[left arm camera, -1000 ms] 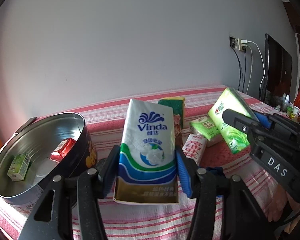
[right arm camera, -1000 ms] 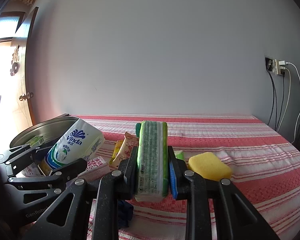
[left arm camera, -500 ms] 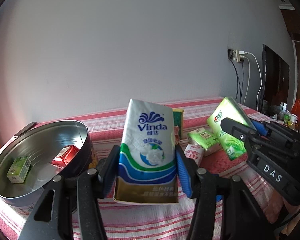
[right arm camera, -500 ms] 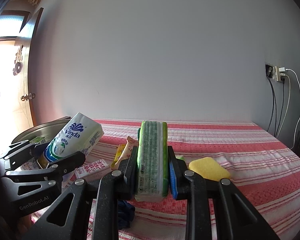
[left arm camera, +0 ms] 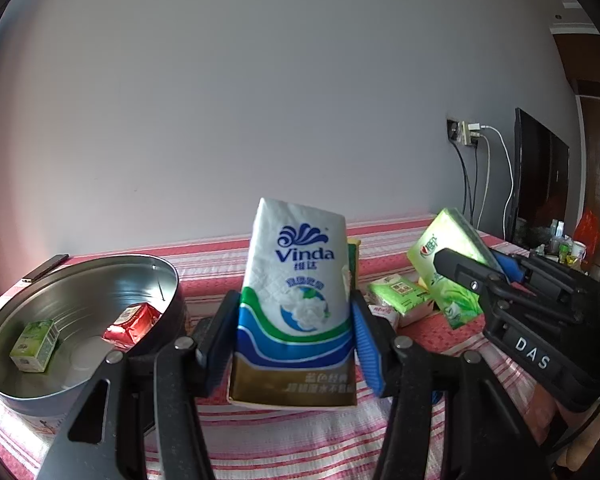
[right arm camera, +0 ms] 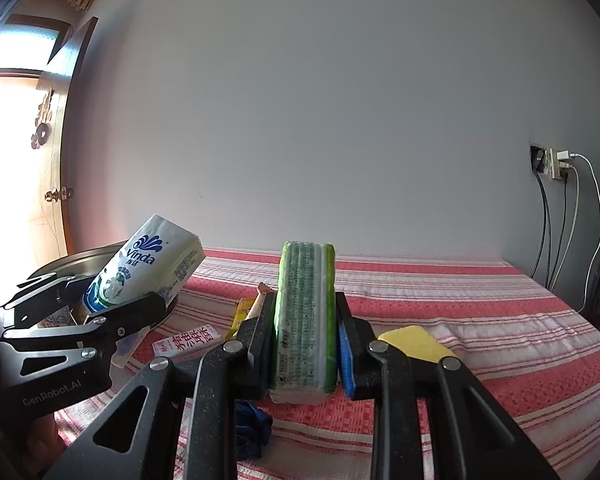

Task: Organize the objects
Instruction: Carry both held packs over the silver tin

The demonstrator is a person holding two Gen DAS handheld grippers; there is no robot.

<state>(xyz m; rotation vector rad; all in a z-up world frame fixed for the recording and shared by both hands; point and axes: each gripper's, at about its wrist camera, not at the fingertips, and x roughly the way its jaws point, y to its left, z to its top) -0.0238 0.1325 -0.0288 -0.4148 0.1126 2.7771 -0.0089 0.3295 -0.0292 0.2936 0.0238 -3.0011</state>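
Observation:
My left gripper (left arm camera: 292, 340) is shut on a white and blue Vinda tissue pack (left arm camera: 296, 304), held upright above the striped cloth; the same pack (right arm camera: 148, 268) shows at the left of the right wrist view. My right gripper (right arm camera: 304, 344) is shut on a green tissue pack (right arm camera: 306, 320), gripped edge-on; that pack (left arm camera: 448, 264) appears at the right of the left wrist view. A round metal tin (left arm camera: 168, 280) sits at the left, holding a small green box (left arm camera: 34, 338) and a red packet (left arm camera: 132, 320).
On the red striped tablecloth (right arm camera: 460, 300) lie a small green tissue pack (left arm camera: 400, 292), a white and red carton (right arm camera: 188, 340), a yellow sponge (right arm camera: 416, 342), a yellow snack packet (right arm camera: 244, 310) and blue cloth (right arm camera: 252, 424). Wall sockets with cables (right arm camera: 556, 164) and a dark screen (left arm camera: 540, 184) stand at the right.
Both views have tilted upward a little, so the table and tin sit lower in the frames. Both packs stay gripped as before.

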